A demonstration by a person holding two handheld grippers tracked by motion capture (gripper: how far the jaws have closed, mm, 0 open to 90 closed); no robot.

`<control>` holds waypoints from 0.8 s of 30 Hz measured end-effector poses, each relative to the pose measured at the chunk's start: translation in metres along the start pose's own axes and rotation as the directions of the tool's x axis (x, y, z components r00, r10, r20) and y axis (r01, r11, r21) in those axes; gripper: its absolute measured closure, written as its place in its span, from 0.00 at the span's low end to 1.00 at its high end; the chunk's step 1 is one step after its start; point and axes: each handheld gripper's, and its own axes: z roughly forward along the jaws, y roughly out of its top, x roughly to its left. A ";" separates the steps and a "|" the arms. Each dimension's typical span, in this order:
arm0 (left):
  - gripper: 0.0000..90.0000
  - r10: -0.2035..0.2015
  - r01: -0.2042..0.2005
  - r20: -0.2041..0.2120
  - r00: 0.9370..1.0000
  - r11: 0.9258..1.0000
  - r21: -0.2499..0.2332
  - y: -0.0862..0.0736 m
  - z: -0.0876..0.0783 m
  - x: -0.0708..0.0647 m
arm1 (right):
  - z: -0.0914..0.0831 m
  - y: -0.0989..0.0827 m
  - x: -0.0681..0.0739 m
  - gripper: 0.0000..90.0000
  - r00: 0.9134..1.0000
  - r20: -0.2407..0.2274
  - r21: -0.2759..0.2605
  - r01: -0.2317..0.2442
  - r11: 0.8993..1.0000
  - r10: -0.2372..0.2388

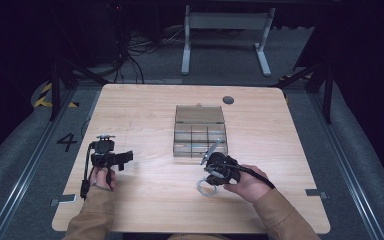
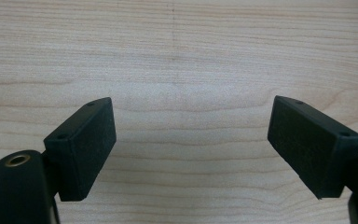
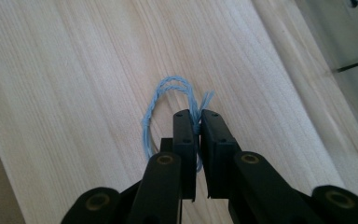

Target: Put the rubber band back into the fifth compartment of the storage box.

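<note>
From above, your right gripper (image 1: 211,176) sits on the wooden table (image 1: 150,115) just in front of the clear box (image 1: 200,131), with a small loop under it that is too tiny to make out there. Your right gripper view shows it up close: the loop is a light blue twisted string (image 3: 161,100), and your jaws are pinched tight on it at its knot. Your left gripper (image 1: 111,159) is far to the left of the box, and its own view shows its jaws wide apart over bare wood with nothing between them.

One cord loop (image 3: 168,105), one compartment box (image 1: 200,131), two tools.
</note>
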 end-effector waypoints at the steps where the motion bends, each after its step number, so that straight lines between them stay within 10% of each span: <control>1: 0.18 0.000 0.000 0.000 1.000 1.000 0.001 0.000 0.000 0.000 | -0.003 0.000 -0.001 0.95 1.000 0.003 -0.006 0.005 1.000 -0.005; 24: 0.18 -0.003 0.003 -0.001 1.000 1.000 0.002 0.000 0.000 0.000 | -0.035 -0.004 -0.007 0.95 1.000 -0.001 -0.144 -0.031 0.989 0.032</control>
